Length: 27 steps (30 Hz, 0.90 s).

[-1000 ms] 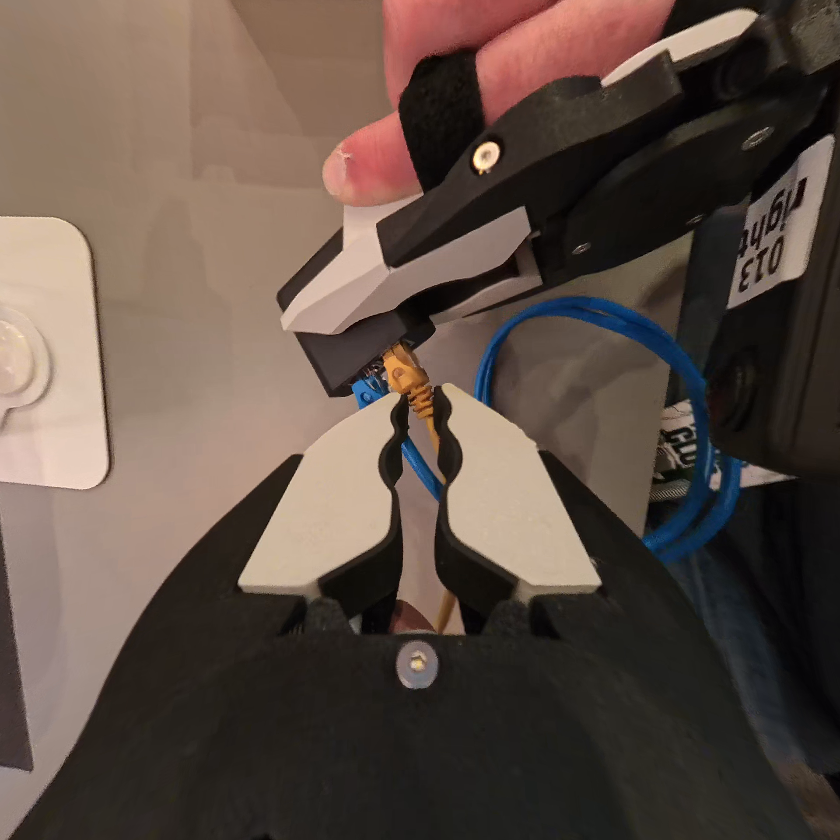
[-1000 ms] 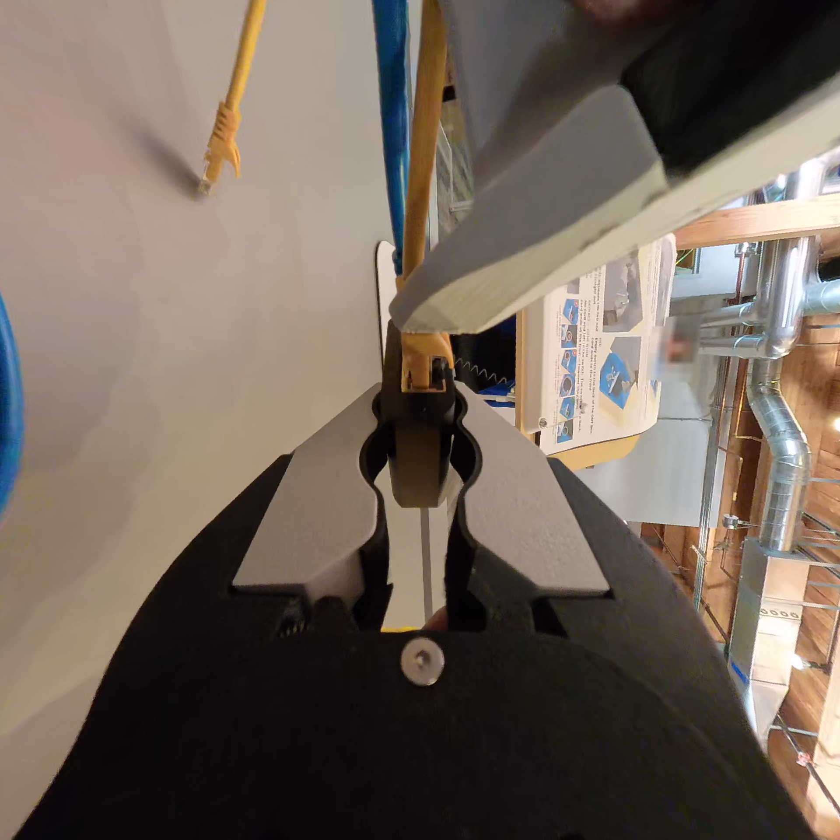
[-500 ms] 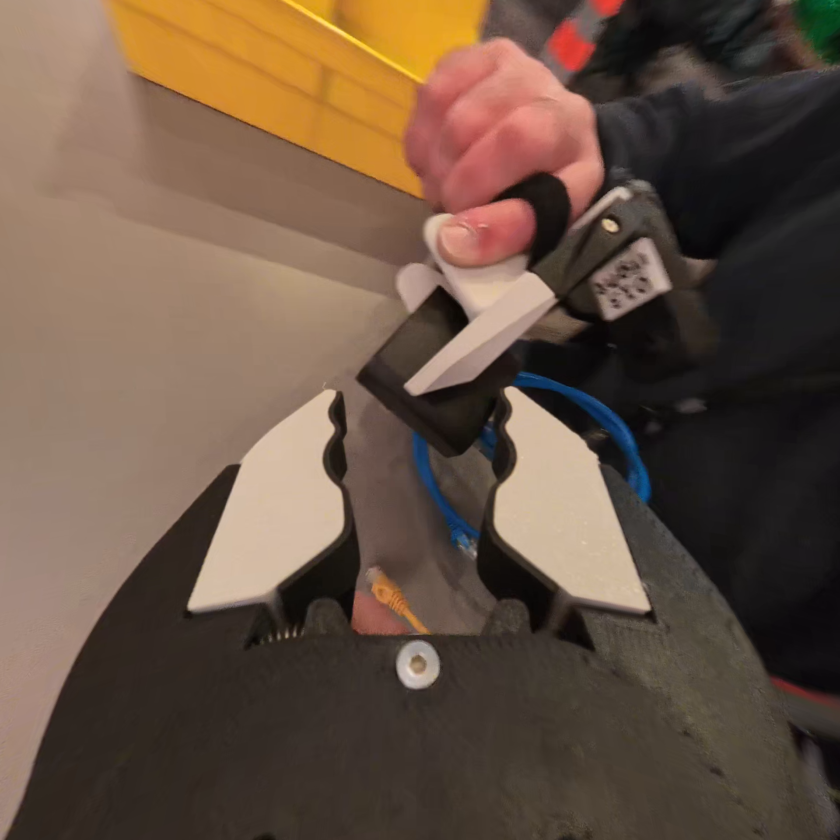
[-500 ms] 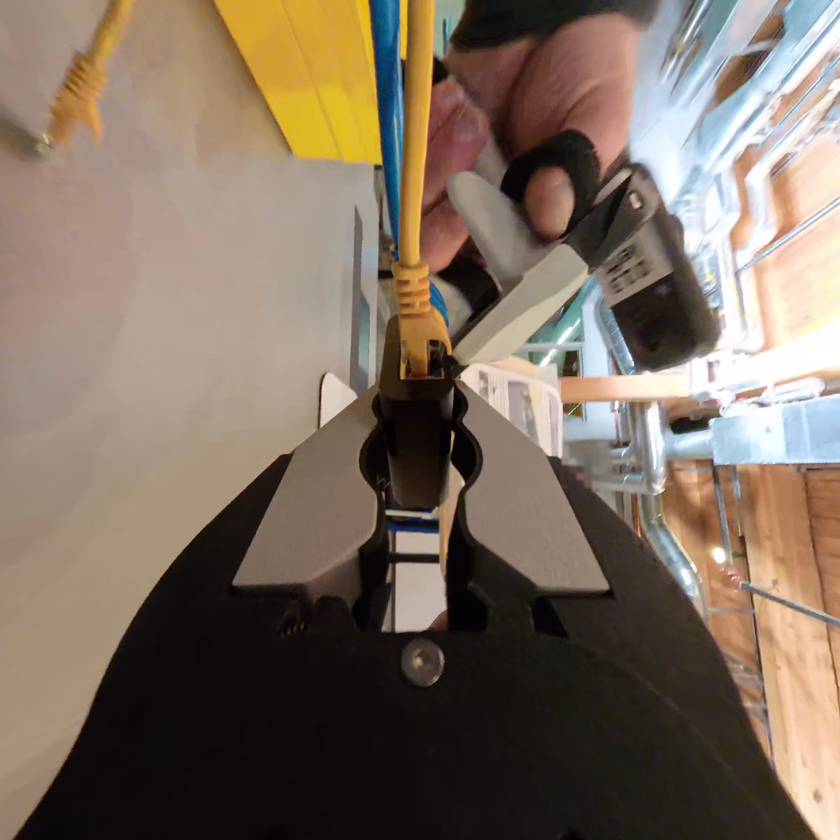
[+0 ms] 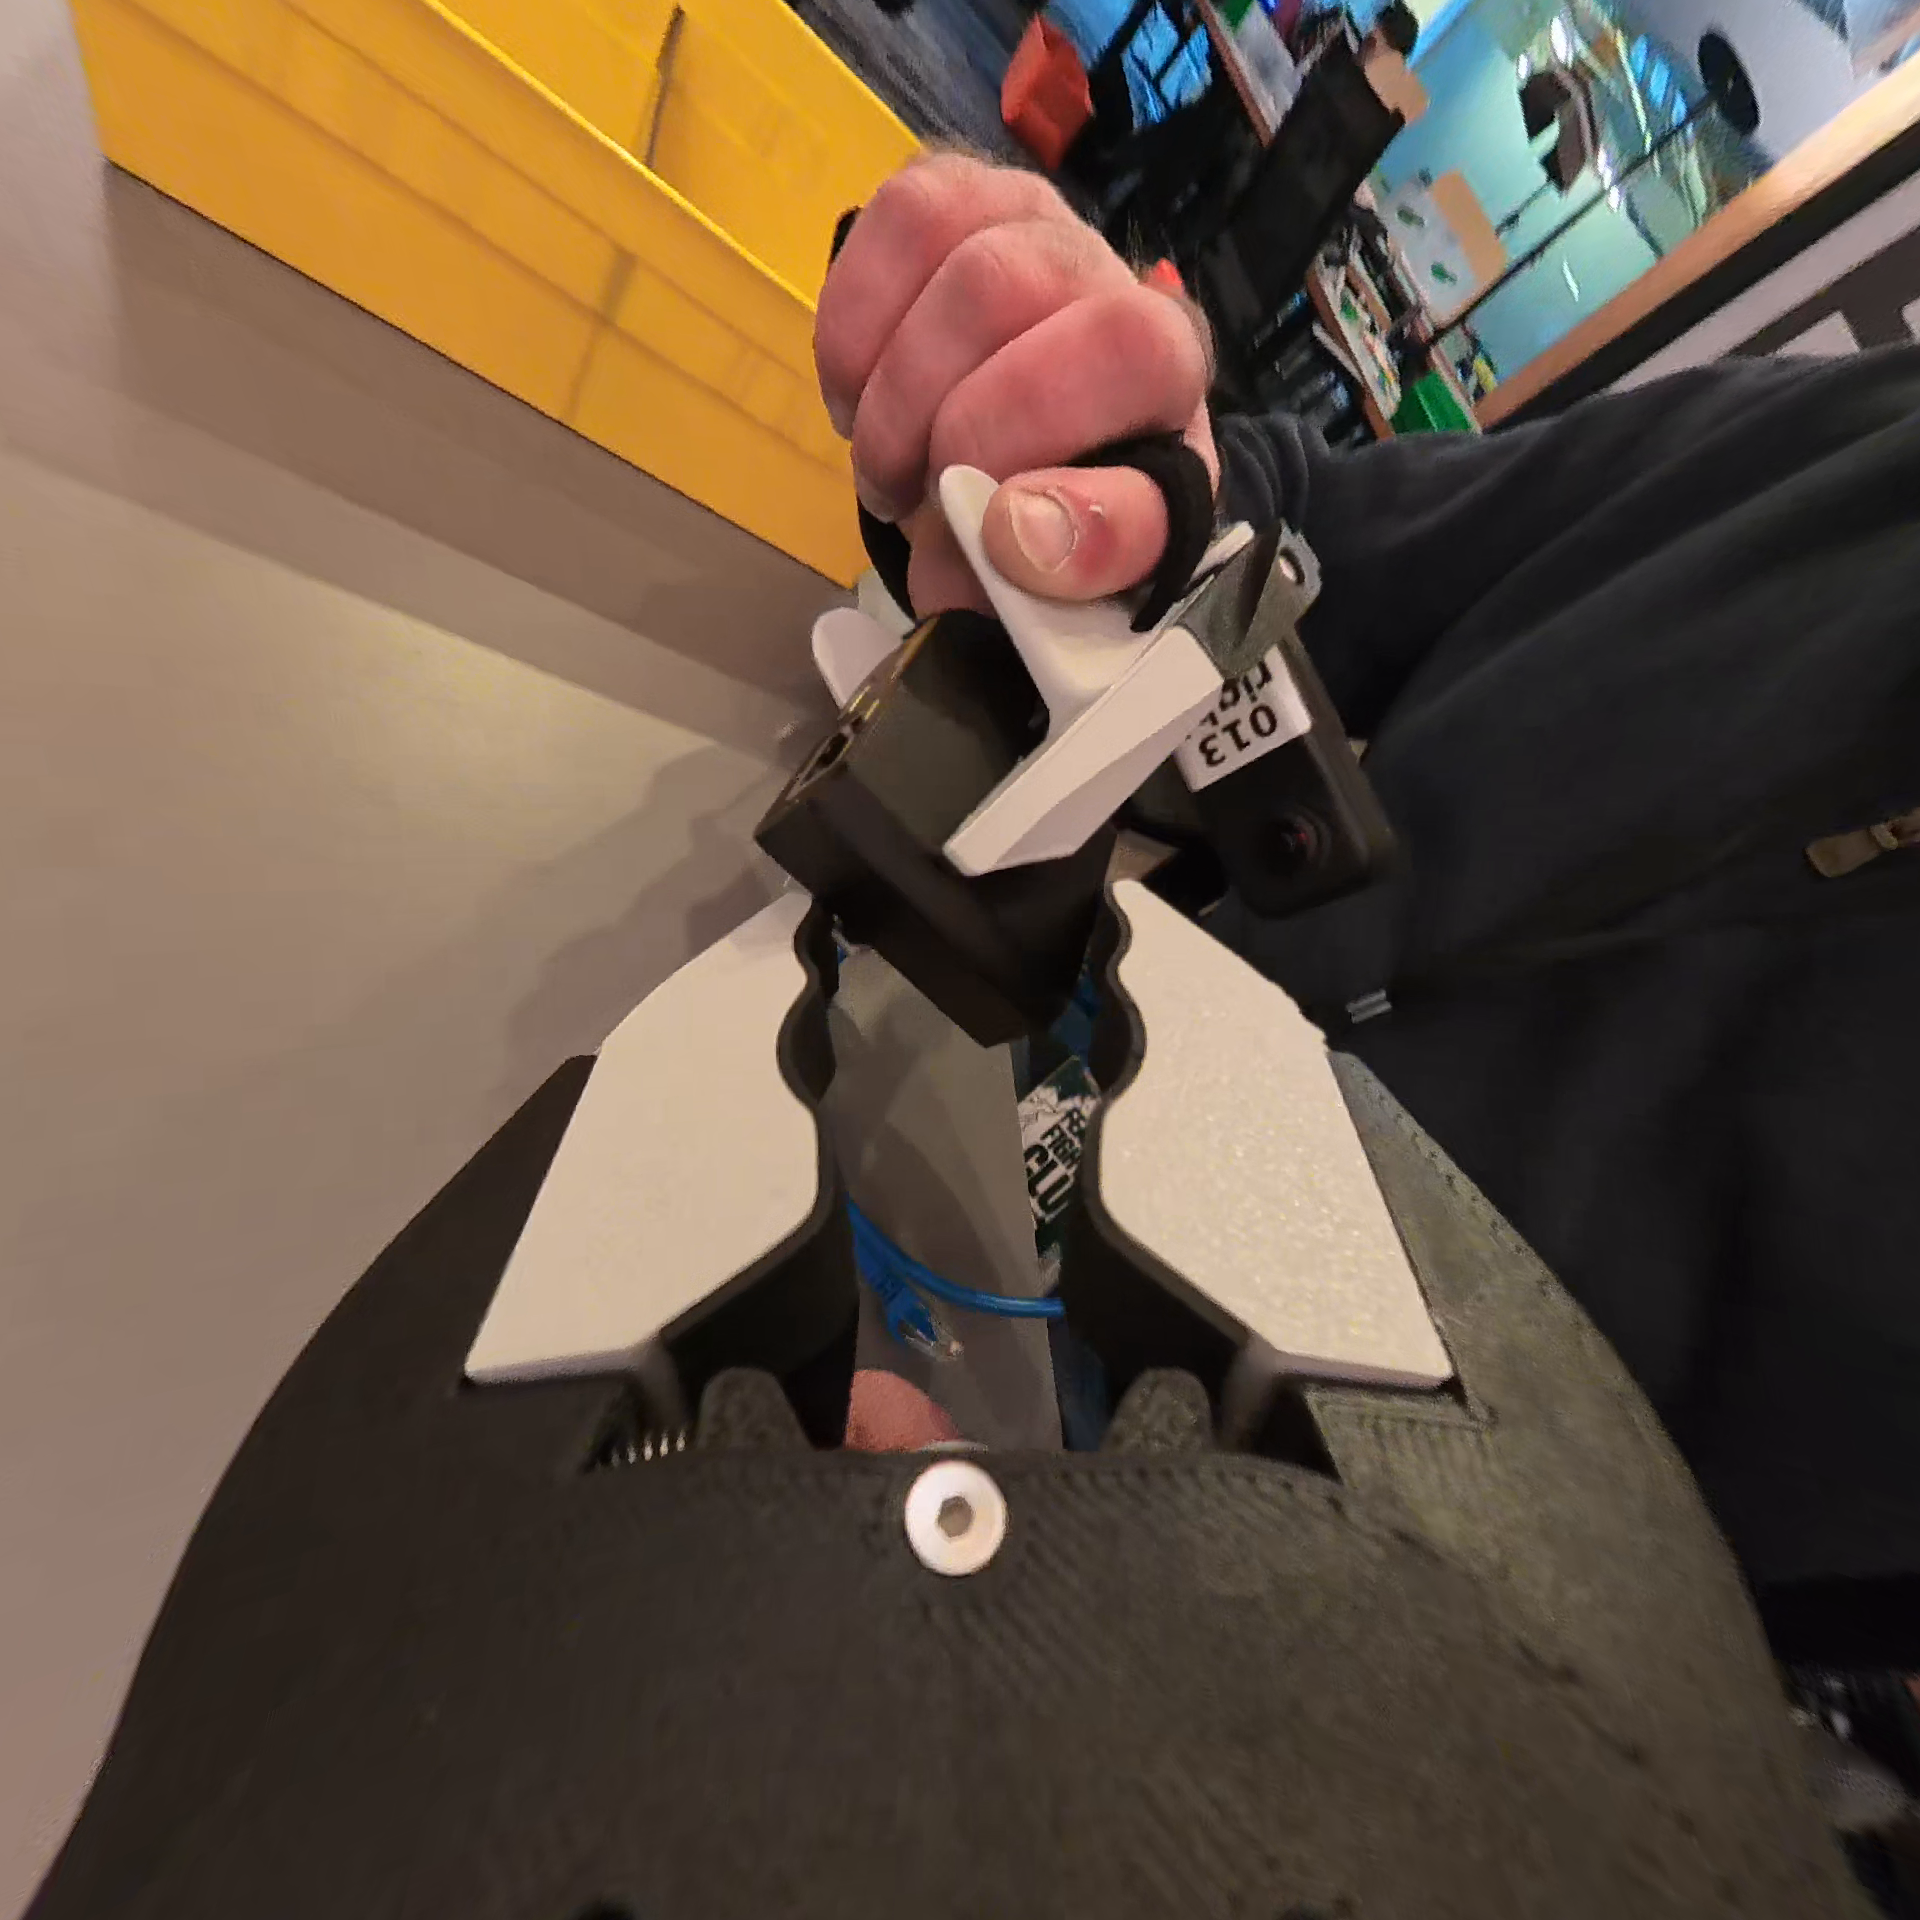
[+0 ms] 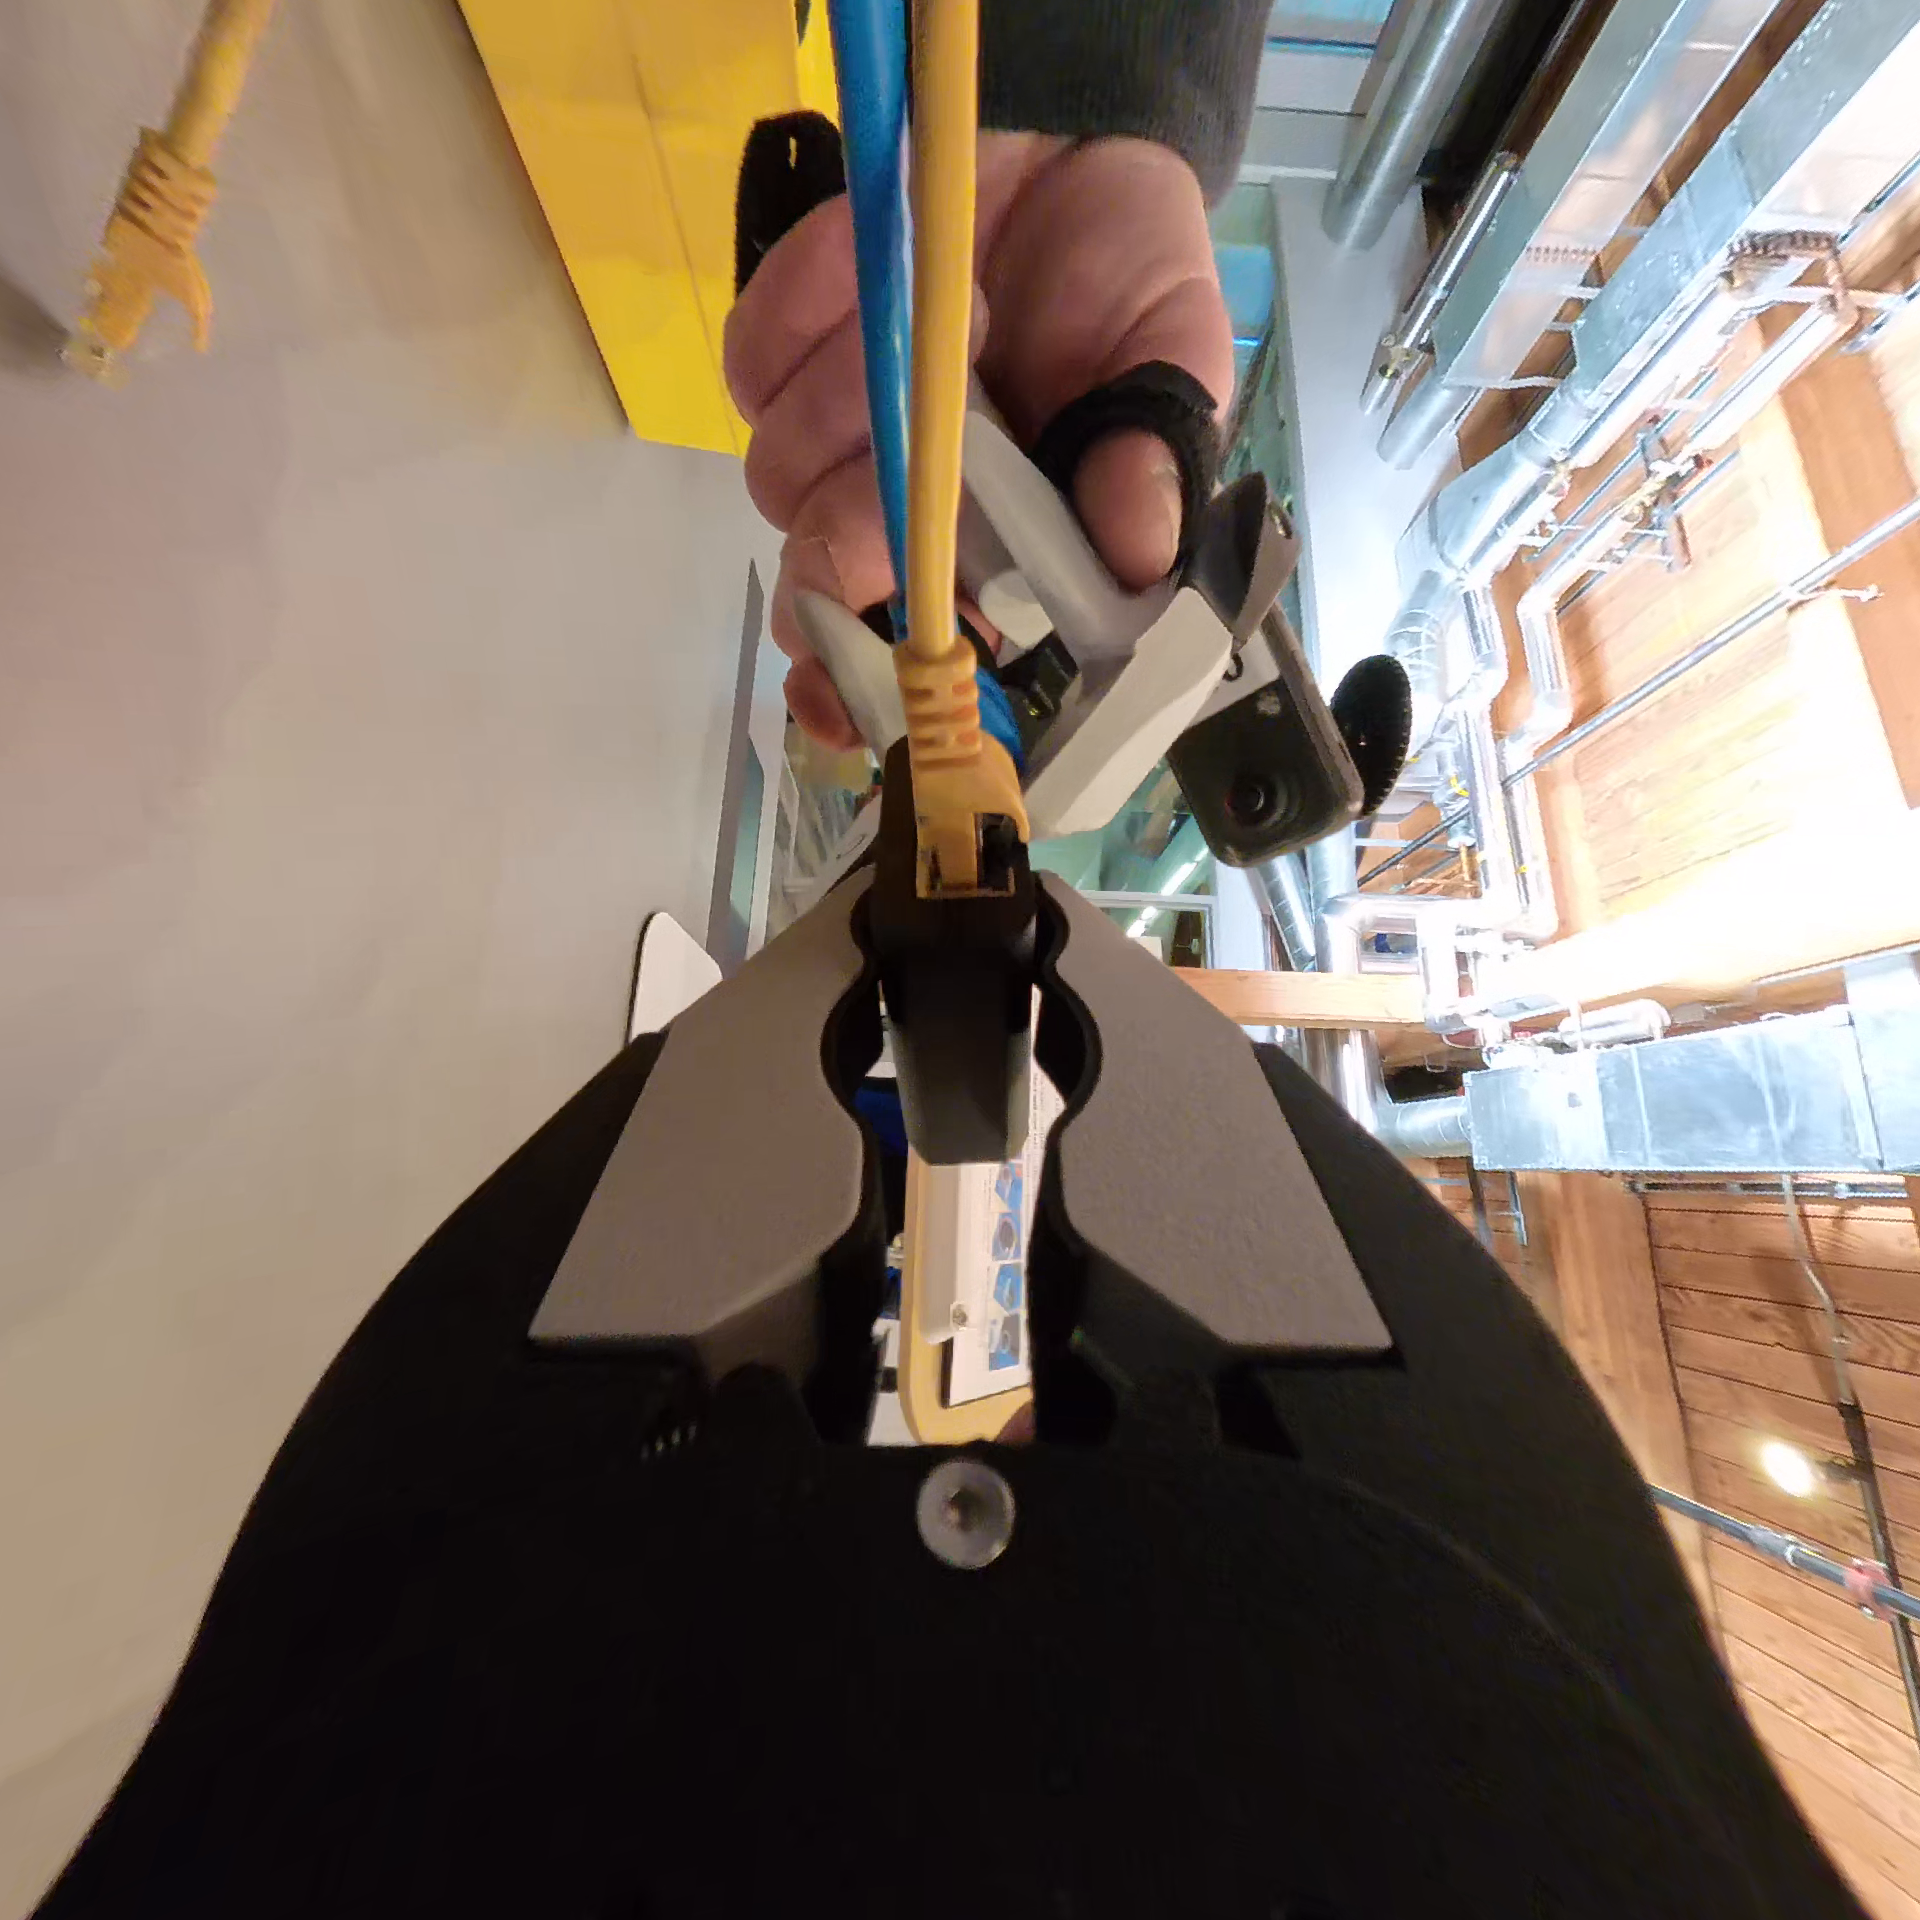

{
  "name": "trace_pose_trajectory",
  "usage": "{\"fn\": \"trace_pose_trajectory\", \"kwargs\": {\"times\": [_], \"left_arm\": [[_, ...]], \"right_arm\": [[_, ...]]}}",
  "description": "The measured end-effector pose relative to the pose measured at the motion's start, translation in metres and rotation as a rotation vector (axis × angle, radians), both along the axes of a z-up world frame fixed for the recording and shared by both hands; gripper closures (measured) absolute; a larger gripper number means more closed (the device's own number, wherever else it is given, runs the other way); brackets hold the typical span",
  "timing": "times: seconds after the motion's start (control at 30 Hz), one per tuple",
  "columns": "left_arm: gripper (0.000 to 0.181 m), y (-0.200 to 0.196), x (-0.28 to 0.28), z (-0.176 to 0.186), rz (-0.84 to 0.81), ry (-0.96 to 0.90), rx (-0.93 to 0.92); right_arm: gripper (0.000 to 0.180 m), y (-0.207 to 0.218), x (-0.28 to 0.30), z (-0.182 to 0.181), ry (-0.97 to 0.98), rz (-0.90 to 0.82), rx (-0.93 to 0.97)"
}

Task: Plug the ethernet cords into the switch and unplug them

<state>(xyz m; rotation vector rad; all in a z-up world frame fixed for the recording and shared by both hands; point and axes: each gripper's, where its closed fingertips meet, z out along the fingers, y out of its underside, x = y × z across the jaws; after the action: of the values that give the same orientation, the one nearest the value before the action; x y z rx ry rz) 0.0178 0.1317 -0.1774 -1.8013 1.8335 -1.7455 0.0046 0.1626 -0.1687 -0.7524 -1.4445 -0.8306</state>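
Right gripper (image 6: 954,914) first: its jaws are clamped on the switch (image 6: 951,1049), a small matte black box with squared edges, pinched in the wavy notches of the grey fingers (image 6: 717,1174). A yellow cord (image 6: 943,416) is plugged into the switch's port, its ribbed boot and clear clip showing right at the socket. A blue cord (image 6: 873,343) runs alongside it, glossy and round, and its plug goes in just behind the yellow one. The yellow cord's other end (image 6: 145,239) lies loose on the pale grey bench (image 6: 312,727), ribbed boot and all.

Over to the left gripper (image 5: 956,945): its jaws stand wide, gripping nothing, with smooth light-grey fingers (image 5: 665,1184) on a rough, layered black printed body. Between and just past those tips hangs the switch (image 5: 914,862), a small round socket visible on its side face, held by the right gripper (image 5: 1039,758) with a hand (image 5: 997,364) wrapped round it and a black strap over the thumb. A white label with dark print (image 5: 1231,732) sits on that gripper beside its small black camera. Down in the gap between the fingers, a blue cord (image 5: 935,1288) loops on the bench (image 5: 312,935), a loose blue plug at its end, beside a printed card, only partly seen. At the bench's back edge stands a yellow box (image 5: 468,177), flat-sided, with seams across it; what it holds cannot be seen.
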Motion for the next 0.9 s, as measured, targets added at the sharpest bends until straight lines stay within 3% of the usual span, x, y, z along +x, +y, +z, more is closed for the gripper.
{"fn": "trace_pose_trajectory", "kwargs": {"times": [0.3,0.43,0.6,0.73,0.9], "left_arm": [[0.141,0.005,0.006,0.003,0.199,-0.140,-0.144],[0.156,0.032,0.006,0.013,0.402,-0.271,-0.213],[0.157,0.055,0.004,0.016,0.631,-0.358,-0.150],[0.157,0.071,0.000,0.018,0.822,-0.424,-0.091],[0.157,0.064,0.009,0.019,0.894,-0.434,0.001]], "right_arm": [[0.143,-0.002,0.004,0.005,-0.015,0.008,-0.013],[0.142,-0.002,0.017,-0.003,-0.028,-0.015,-0.077],[0.147,0.007,0.050,-0.011,0.017,-0.169,-0.260],[0.131,0.009,0.064,-0.006,0.396,-0.288,-0.606],[0.109,0.000,0.017,-0.023,0.818,-0.234,-1.085]]}}
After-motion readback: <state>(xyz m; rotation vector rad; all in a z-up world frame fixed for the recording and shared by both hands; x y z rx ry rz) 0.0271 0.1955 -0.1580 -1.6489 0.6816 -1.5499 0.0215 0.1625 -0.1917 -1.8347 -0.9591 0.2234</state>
